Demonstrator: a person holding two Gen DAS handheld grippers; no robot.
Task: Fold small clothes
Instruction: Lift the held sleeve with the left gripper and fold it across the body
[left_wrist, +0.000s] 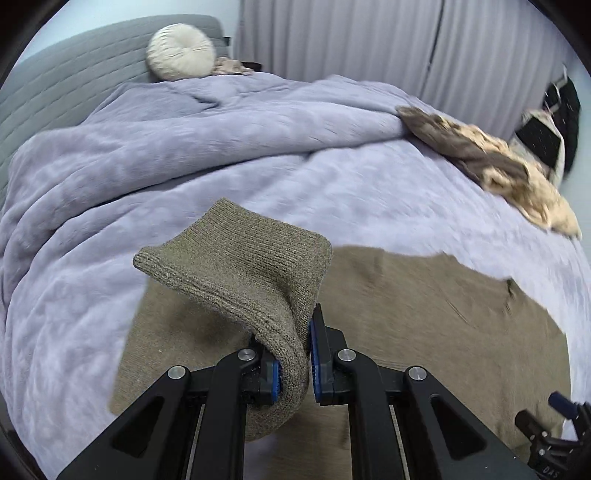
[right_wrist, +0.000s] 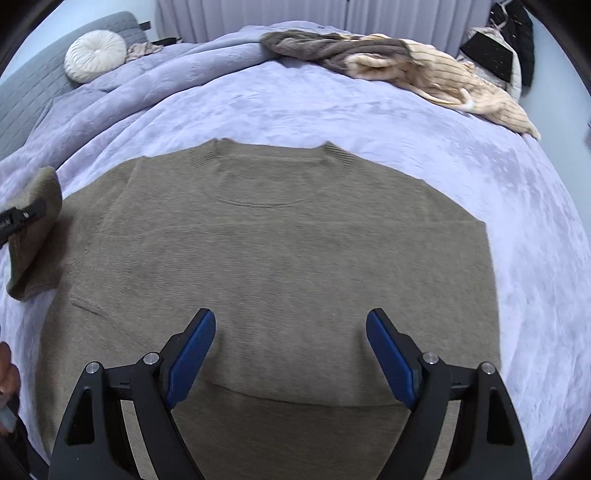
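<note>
Left wrist view: your left gripper (left_wrist: 295, 363) clamps the olive sweater (right_wrist: 277, 240) sleeve cuff (left_wrist: 236, 254); right gripper (right_wrist: 290, 354) gapes empty. Fast dragging could rumple the body.

Bed cover: a lavender plush blanket (right_wrist: 332, 110) spreads over the whole bed, rumpled toward the head.
Headboard: grey, quilted (left_wrist: 74, 74), at the far left.
Cushion: round, cream, pleated (right_wrist: 95, 55), resting against the headboard.
Curtains: pale grey, pleated (left_wrist: 369, 40), closed along the far wall.
Wall: a light, plain strip (left_wrist: 110, 11) above the headboard.
Light: soft and even.
</note>
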